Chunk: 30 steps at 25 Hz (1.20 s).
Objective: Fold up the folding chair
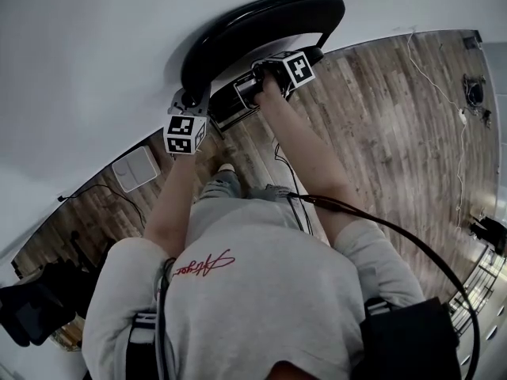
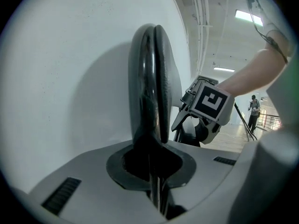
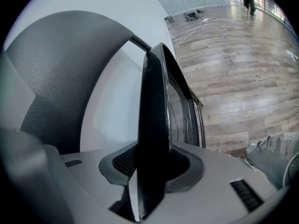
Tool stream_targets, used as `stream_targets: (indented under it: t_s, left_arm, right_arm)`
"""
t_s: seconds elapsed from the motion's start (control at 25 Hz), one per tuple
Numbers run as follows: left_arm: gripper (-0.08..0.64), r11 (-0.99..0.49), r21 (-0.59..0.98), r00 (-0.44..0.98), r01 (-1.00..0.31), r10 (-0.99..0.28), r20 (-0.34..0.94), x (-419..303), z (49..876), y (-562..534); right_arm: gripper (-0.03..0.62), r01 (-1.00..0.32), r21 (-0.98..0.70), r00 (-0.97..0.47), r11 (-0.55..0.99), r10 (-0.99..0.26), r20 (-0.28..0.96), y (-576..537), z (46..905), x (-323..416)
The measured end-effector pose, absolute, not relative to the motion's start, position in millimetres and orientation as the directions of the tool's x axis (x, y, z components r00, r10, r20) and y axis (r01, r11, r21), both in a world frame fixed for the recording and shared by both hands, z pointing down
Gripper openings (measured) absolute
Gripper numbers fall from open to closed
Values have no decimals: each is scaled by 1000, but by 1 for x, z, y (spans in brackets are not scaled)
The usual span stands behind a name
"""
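Observation:
The black folding chair stands against a white wall. Its curved backrest (image 1: 261,22) is at the top of the head view and its seat (image 1: 234,101) hangs just below. My left gripper (image 1: 190,97) is shut on the backrest's left end; in the left gripper view the backrest's edge (image 2: 149,87) rises out of the left gripper (image 2: 156,171). My right gripper (image 1: 252,85) is shut on the seat. In the right gripper view the seat (image 3: 156,115) stands edge-on between the right gripper (image 3: 149,171) jaws, with the padded backrest (image 3: 60,78) to its left. The right gripper (image 2: 210,104) also shows in the left gripper view.
The white wall (image 1: 95,46) runs right behind the chair. A wooden floor (image 1: 396,133) spreads to the right, with cables (image 1: 436,77) lying on it. A white box (image 1: 135,167) sits by the wall. My shoe (image 3: 275,150) is near the chair. A person (image 2: 253,107) stands far off.

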<state>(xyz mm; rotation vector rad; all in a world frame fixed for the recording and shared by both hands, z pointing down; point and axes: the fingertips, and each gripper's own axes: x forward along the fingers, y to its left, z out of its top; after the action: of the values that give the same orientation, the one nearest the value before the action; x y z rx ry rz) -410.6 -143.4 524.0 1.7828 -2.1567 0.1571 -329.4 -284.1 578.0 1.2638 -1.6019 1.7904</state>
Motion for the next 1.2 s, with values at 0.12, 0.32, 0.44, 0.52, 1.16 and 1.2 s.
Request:
stream_targets:
  t_s: [0.12, 0.32, 0.44, 0.52, 1.16, 1.2]
  left_arm:
    - [18, 182, 152, -133, -972, -949, 286, -409, 522, -141]
    - [129, 228, 163, -180, -960, -947, 267, -420, 518, -134]
    - [224, 241, 178, -189, -954, -945, 265, -424, 514, -122]
    - [233, 232, 173, -181, -957, -946, 268, -422, 512, -115]
    - [235, 172, 135, -181, -976, -982, -55, -321, 370, -40]
    - [235, 158, 124, -170, -980, -981, -92, -305, 355, -40]
  right_arm:
    - [147, -783, -595, -539, -181, -279, 795, -286, 576, -329]
    - [155, -726, -678, -638, -115, -253, 727, -286, 563, -332]
    - [189, -741, -671, -641, -41, -255, 724, -284, 554, -329]
    - [189, -772, -634, -612, 26, -296, 733, -286, 549, -319]
    - [55, -484, -332, -870, 810, -487, 79, -176, 339, -199]
    - [51, -475, -297, -875, 828, -481, 56, -164, 328, -188]
